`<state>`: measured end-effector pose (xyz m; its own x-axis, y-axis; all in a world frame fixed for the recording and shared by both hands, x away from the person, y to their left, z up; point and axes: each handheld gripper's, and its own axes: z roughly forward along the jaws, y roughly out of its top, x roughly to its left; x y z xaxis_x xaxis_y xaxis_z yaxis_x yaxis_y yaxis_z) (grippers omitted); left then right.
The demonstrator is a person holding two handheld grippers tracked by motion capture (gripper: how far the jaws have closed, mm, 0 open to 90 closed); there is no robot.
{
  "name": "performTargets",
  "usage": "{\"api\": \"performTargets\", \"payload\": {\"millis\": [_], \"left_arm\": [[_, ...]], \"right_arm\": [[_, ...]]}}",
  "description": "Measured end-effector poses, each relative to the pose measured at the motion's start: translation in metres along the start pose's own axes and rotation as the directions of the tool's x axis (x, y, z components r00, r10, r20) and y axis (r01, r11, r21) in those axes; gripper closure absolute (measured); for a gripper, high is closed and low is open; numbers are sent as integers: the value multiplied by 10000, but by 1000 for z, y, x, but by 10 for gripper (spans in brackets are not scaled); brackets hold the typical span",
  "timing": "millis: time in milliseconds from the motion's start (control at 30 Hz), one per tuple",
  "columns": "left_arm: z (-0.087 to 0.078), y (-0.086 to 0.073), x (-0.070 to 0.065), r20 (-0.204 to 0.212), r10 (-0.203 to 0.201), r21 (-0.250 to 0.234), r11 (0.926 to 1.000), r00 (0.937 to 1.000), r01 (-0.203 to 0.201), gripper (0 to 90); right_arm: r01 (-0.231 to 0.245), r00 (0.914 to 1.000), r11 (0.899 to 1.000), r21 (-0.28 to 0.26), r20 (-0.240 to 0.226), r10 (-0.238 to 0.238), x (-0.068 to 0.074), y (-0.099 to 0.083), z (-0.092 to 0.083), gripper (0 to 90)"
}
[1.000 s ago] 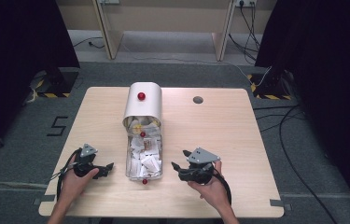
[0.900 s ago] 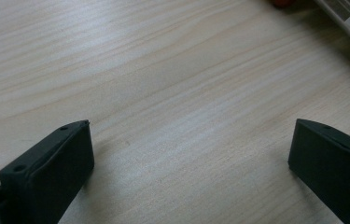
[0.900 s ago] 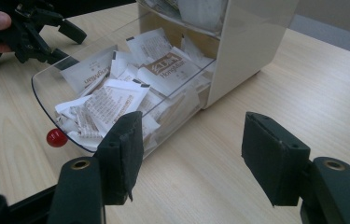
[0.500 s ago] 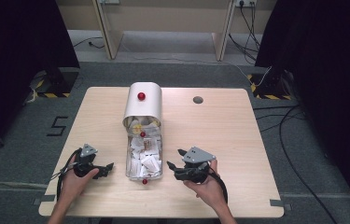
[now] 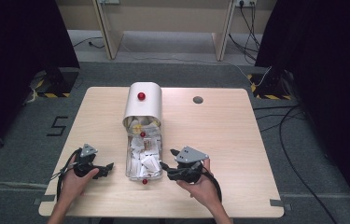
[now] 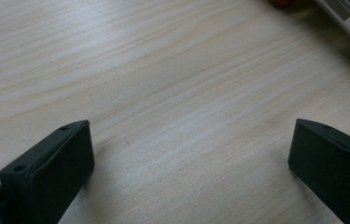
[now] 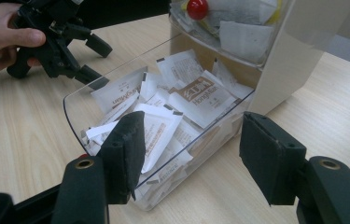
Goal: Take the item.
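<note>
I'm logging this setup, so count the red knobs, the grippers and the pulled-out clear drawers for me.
Red knobs: 3
Grippers, left gripper and right gripper: 2
Pulled-out clear drawer: 1
Total: 6

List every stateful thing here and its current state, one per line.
drawer: pulled out, full of packets
packets: loose, piled in the drawer
upper drawer: pushed in, packets inside
left gripper: open, holding nothing, over the table
right gripper: open, at the drawer's corner, gripping nothing
</note>
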<state>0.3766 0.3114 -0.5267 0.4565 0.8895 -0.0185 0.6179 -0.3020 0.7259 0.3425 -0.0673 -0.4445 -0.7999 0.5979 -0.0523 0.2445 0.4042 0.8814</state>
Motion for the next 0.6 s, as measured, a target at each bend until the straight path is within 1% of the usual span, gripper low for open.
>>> {"api": "performTargets", "payload": {"millis": [167,333,600], "left_arm": [[0,0,0,7,8,0,10000,10000,-8,0],[0,0,0,11,2,0,10000,10000,-2,0],[0,0,0,1,-2,-2,10000,10000,2,0]], "right_arm": [[150,9999,9999,78,-44,-149,3,1,3,420],[277,9994,9996,86,-194,-276,8,3,7,431],[364,9989,9993,77,-308,-361,12,4,11,443]]}}
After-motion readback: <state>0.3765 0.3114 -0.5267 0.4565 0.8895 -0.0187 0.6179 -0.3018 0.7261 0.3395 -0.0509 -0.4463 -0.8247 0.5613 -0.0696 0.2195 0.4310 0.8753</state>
